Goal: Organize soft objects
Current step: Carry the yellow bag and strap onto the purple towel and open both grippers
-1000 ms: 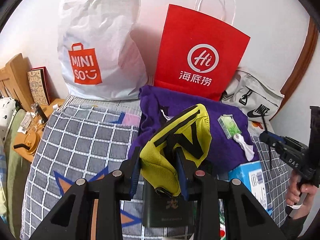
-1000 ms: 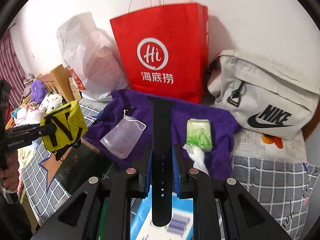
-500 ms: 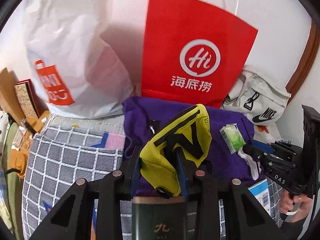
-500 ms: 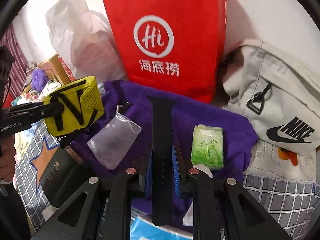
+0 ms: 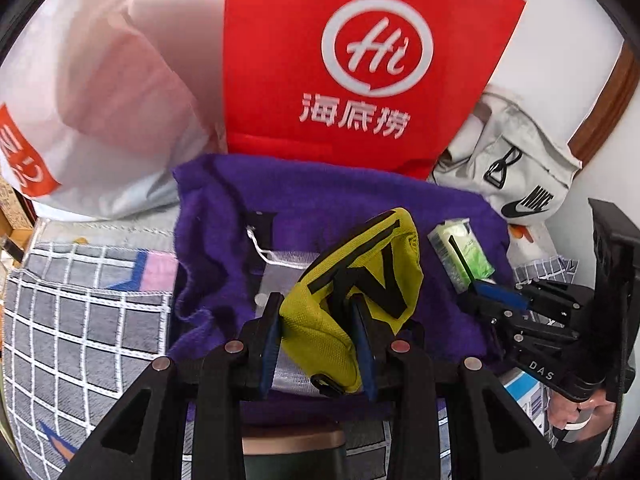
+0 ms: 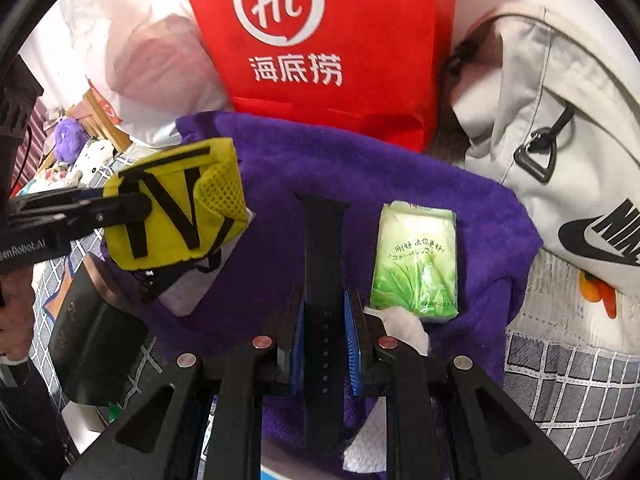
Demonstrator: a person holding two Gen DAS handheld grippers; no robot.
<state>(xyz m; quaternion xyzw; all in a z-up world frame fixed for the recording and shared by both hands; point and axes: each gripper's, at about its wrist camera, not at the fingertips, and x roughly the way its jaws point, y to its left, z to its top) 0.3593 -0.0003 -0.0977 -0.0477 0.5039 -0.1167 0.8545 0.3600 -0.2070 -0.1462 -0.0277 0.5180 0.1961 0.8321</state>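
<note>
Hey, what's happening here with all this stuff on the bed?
A person is tidying soft items with handheld tongs in each hand. The left tongs are shut on a yellow mesh pouch, held above the purple towel. The right tongs are shut on a black watch strap, also over the towel, beside a green tissue pack. A red paper bag and a grey Nike bag stand behind.
</note>
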